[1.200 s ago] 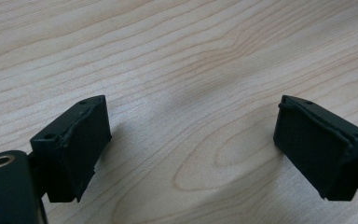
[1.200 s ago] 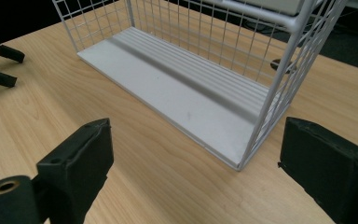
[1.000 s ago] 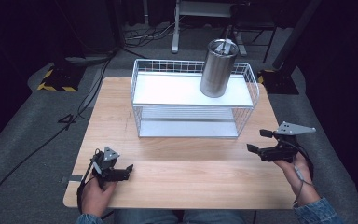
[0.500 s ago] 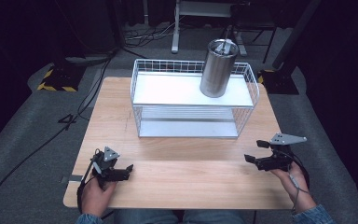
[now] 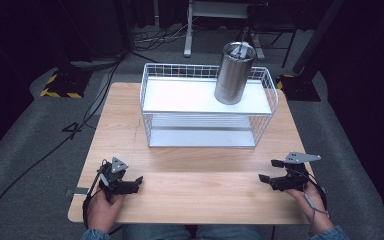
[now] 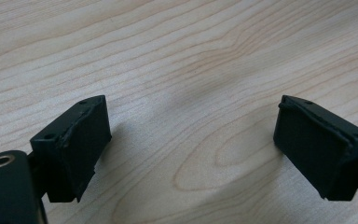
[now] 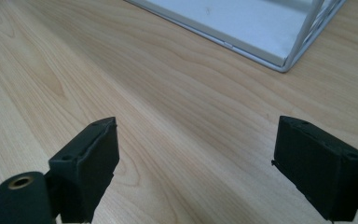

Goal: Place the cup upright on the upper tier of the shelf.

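Both claws rest low on the tabletop (image 5: 195, 197), probably waiting to start. The left claw (image 5: 139, 180) and the right claw (image 5: 267, 171) are both released, with nothing between their jaws. The cup (image 5: 234, 75) stands upright on the top shelf of the rack (image 5: 205, 113), well apart from them.

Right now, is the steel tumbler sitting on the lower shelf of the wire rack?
No, the steel tumbler stands upright on the top shelf of the wire rack, near its right end.
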Tool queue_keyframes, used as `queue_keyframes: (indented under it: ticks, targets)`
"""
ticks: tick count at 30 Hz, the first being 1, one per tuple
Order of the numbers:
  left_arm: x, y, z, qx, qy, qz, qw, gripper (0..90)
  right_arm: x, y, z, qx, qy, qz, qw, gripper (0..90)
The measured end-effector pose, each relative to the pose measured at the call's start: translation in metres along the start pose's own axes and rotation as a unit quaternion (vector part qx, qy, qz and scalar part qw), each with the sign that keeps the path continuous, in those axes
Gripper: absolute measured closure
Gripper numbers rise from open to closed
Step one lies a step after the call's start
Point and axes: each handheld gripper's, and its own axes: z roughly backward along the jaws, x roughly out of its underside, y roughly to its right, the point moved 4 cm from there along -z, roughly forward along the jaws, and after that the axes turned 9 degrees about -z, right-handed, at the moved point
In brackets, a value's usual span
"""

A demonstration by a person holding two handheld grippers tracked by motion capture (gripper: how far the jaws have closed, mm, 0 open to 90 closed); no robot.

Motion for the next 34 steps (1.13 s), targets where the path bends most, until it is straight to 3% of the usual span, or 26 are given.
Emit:
queue_keyframes:
  ticks: [5, 22, 28, 30, 34]
  targets:
    - [0.0, 0.0, 0.0, 0.0, 0.0, 0.0, 1.0, 11.3, 0.009, 0.001, -0.005, 0.004, -0.01, -0.001, 0.9999, 14.3]
    - [0.0, 0.0, 0.0, 0.0, 0.0, 0.0, 1.0, 11.3, 0.027, -0.004, -0.025, 0.049, -0.055, 0.035, 0.9966, 14.2]
    - [0.0, 0.0, 0.0, 0.0, 0.0, 0.0, 1.0, 11.3, 0.027, -0.005, -0.027, 0.051, -0.044, 0.031, 0.9972, 12.2]
    - [0.0, 0.0, 0.0, 0.0, 0.0, 0.0, 1.0, 11.3, 0.029, -0.004, -0.029, 0.055, -0.026, 0.026, 0.9978, 9.0]
    - [0.0, 0.0, 0.0, 0.0, 0.0, 0.001, 1.0, 11.3, 0.029, -0.004, -0.029, 0.056, -0.026, 0.025, 0.9978, 8.9]
